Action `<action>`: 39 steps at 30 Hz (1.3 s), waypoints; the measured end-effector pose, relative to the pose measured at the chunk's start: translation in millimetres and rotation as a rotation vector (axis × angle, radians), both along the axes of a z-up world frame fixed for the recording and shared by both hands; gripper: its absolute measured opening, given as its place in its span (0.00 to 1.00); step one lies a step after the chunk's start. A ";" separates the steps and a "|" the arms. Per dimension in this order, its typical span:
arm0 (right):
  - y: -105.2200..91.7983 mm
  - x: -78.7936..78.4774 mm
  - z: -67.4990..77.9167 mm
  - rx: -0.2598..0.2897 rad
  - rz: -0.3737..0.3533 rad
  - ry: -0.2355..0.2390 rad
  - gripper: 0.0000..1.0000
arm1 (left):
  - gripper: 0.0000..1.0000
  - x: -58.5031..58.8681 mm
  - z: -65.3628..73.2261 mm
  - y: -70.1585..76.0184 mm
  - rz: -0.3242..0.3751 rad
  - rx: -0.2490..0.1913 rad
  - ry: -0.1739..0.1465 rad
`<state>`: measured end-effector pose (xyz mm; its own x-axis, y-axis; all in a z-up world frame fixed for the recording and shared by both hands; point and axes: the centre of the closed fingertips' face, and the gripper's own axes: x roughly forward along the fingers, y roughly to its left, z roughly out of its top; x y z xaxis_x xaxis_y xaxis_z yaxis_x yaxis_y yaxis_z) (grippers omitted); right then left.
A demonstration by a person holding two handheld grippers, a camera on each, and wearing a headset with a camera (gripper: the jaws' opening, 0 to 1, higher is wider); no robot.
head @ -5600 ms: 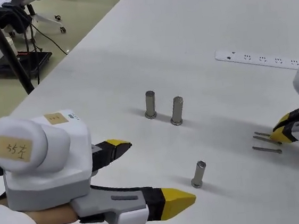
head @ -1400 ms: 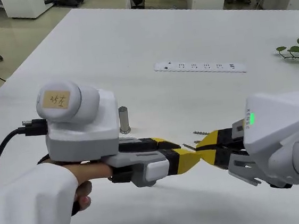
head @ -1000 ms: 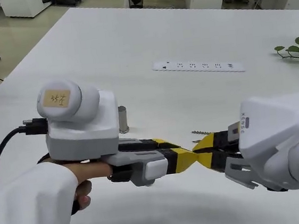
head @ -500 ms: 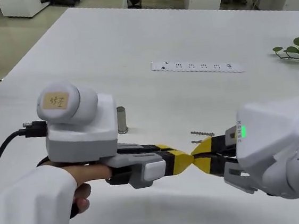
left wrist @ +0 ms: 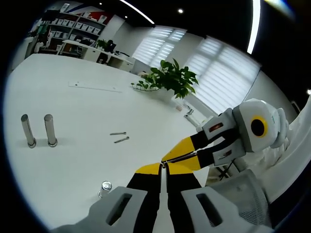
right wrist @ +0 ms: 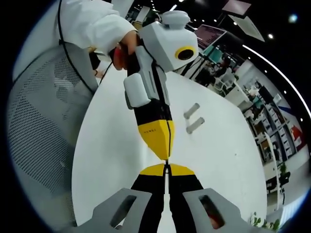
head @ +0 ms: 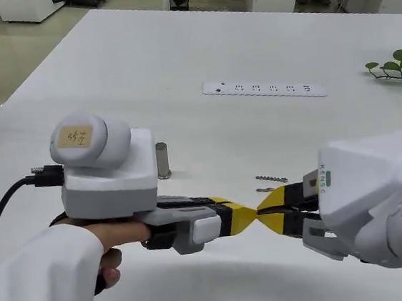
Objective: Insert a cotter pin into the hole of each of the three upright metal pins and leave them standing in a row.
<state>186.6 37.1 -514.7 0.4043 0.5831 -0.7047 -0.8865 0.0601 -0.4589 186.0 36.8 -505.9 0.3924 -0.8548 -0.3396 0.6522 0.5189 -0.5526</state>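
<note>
My left gripper and right gripper meet tip to tip above the table, both shut. A thin cotter pin shows as a sliver where the yellow tips touch, and both pairs of jaws seem to pinch it. In the left gripper view my own tips face the right gripper's yellow fingers. Two metal pins stand side by side, and a third metal pin stands nearer. One upright pin shows behind the left gripper. Two loose cotter pins lie on the table.
A white power strip lies across the far side of the white table. A potted plant sits at the far right edge. A black cable trails from the left gripper. A chair's mesh back stands beside the table.
The two grippers have closed the small gap between their tips and now touch; the right one moved left and slightly down. The pins on the table stay put.
</note>
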 end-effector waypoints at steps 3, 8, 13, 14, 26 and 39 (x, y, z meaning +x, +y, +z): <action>0.7 0.9 -0.1 -0.006 0.003 -0.004 0.00 | 0.00 -0.3 -0.5 -0.2 0.004 -0.004 0.010; 1.8 -0.7 -2.1 -0.008 0.008 -0.002 0.00 | 0.00 -0.7 -2.9 0.6 0.010 -0.001 0.025; 4.2 -2.6 -2.3 -0.017 0.024 -0.004 0.00 | 0.00 -3.3 -4.3 1.4 0.003 -0.005 0.049; 4.4 -3.5 -1.9 -0.013 0.024 -0.003 0.00 | 0.00 -3.6 -3.9 2.0 -0.001 -0.004 0.045; 7.1 -5.0 -0.4 -0.003 0.032 -0.007 0.00 | 0.00 -5.7 -3.3 4.9 0.017 0.006 0.080; 4.0 -1.9 2.9 0.083 -0.023 0.028 0.10 | 0.00 -13.9 -4.2 6.1 -0.008 0.004 0.077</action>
